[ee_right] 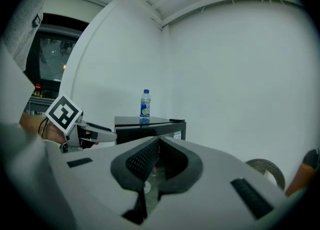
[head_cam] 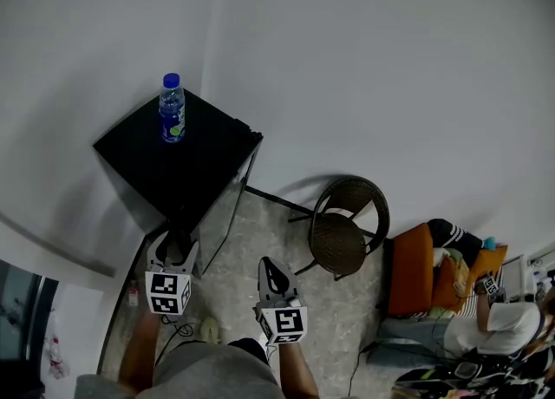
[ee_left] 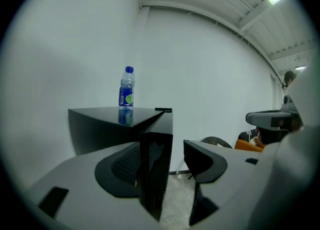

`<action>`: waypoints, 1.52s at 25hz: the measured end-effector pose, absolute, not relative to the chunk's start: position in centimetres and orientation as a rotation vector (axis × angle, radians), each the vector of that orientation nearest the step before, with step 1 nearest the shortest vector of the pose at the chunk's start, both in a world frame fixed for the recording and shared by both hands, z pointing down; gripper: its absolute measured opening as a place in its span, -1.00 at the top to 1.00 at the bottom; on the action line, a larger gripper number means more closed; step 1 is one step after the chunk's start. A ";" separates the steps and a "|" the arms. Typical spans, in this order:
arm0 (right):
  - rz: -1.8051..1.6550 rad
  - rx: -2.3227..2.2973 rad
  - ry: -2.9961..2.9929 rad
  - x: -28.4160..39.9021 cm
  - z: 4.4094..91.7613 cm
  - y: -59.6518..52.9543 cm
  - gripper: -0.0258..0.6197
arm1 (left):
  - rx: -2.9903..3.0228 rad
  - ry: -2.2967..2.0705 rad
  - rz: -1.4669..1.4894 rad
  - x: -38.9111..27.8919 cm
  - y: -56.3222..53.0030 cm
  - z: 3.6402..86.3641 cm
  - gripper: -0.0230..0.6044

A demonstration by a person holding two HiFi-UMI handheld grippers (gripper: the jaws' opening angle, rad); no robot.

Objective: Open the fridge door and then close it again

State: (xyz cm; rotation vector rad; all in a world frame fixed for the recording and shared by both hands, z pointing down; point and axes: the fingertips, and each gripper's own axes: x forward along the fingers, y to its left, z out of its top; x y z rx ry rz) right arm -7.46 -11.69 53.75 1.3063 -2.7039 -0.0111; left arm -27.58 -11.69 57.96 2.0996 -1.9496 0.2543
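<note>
A small black fridge (head_cam: 169,163) stands against the white wall, with a blue-capped water bottle (head_cam: 172,109) on its top. Its door (head_cam: 232,206) stands a little ajar, and the door's free edge (ee_left: 155,174) runs upright between the jaws of my left gripper (ee_left: 161,149). Those jaws are open: the right pad (ee_left: 202,160) stands clear of the door, while the left one sits close to it. In the head view the left gripper (head_cam: 178,237) is at the fridge's near corner. My right gripper (head_cam: 270,265) hangs to the right of it, shut and empty, pointing at the fridge front (ee_right: 165,133).
A round wicker chair (head_cam: 347,228) stands right of the fridge. Further right is an orange seat (head_cam: 414,276) with a seated person beside it. A cable and a small round object (head_cam: 208,330) lie on the floor by my feet. A dark window (head_cam: 22,319) is at the far left.
</note>
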 end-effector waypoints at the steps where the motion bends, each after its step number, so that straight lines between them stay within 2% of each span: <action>1: -0.009 1.310 -2.701 -7.4 53.8 -11.9 0.84 | 2.097 -1.943 0.254 -27.5 -12.0 58.1 0.08; 4: -0.008 1.324 -2.692 -7.2 53.9 -12.7 0.84 | 2.094 -1.930 0.254 -27.5 -12.9 58.4 0.03; 25: 0.019 1.400 -2.649 -5.6 54.2 -13.3 0.84 | 2.128 -1.891 0.285 -26.7 -14.2 59.0 0.03; 38: 0.021 1.486 -2.602 -3.5 54.2 -11.4 0.84 | 2.182 -1.834 0.306 -24.7 -13.5 59.1 0.10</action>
